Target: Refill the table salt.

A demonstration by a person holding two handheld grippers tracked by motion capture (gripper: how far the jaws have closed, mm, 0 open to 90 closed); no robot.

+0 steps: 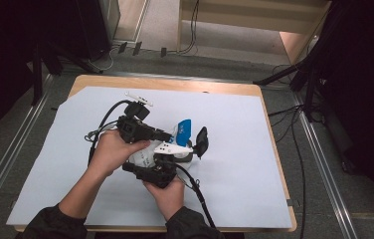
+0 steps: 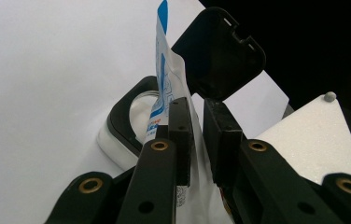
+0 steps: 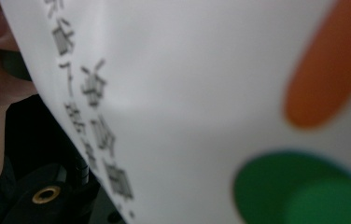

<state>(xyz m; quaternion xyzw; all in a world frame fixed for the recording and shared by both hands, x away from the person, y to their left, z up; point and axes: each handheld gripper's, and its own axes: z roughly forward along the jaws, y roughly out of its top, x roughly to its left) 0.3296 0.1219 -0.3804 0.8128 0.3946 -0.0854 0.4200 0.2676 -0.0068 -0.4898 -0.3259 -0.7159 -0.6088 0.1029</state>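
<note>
Left of centre on the white sheet [image 1: 234, 149] that covers the table, the left gripper [image 2: 197, 135] has its jaws clamped on a white pouch with blue print [image 2: 164, 88], which stands upright between them. Just right of it sits a white container with a black rim [image 2: 122, 121], its black lid [image 2: 218, 51] raised. Nearer the person, the right gripper [image 1: 151, 173] is pressed up against the pouch; blur hides whether its jaws grip it.
</note>
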